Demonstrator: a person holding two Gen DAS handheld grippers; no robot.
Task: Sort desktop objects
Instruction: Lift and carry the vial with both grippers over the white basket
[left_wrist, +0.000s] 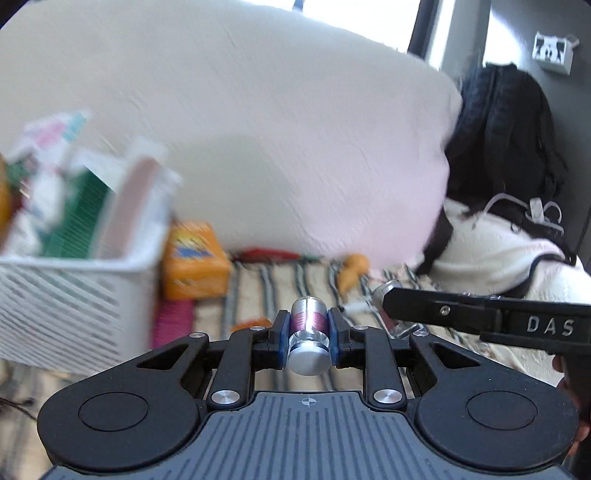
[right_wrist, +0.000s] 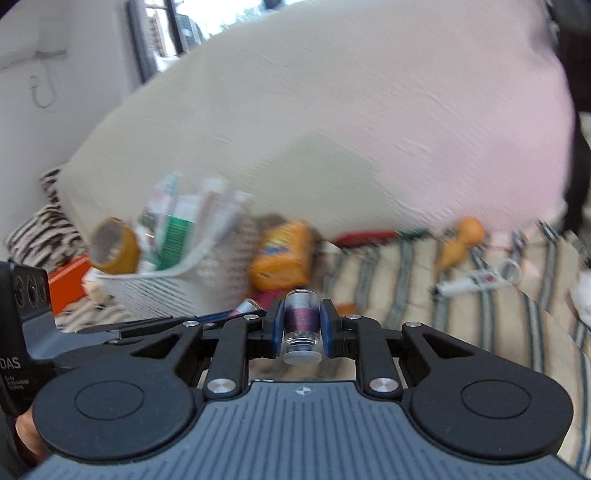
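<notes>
My left gripper (left_wrist: 308, 332) is shut on a small glass vial (left_wrist: 308, 321) with a purple label and a silver cap that faces the camera. My right gripper (right_wrist: 301, 325) is shut on a like vial (right_wrist: 300, 317) with a purple label and a grey cap. Both are held above a striped cloth (right_wrist: 461, 314). A white slatted basket (left_wrist: 74, 291) full of boxes and packets stands to the left; it also shows in the right wrist view (right_wrist: 177, 284). The right gripper's body (left_wrist: 480, 314) shows at the right of the left wrist view.
An orange packet (left_wrist: 194, 258) leans beside the basket. A large cream and pink pillow (left_wrist: 277, 147) lies behind. An orange toy (right_wrist: 461, 240), a white tool (right_wrist: 476, 280) and a red item (right_wrist: 365, 236) lie on the cloth. A roll of tape (right_wrist: 114, 251) sits in the basket.
</notes>
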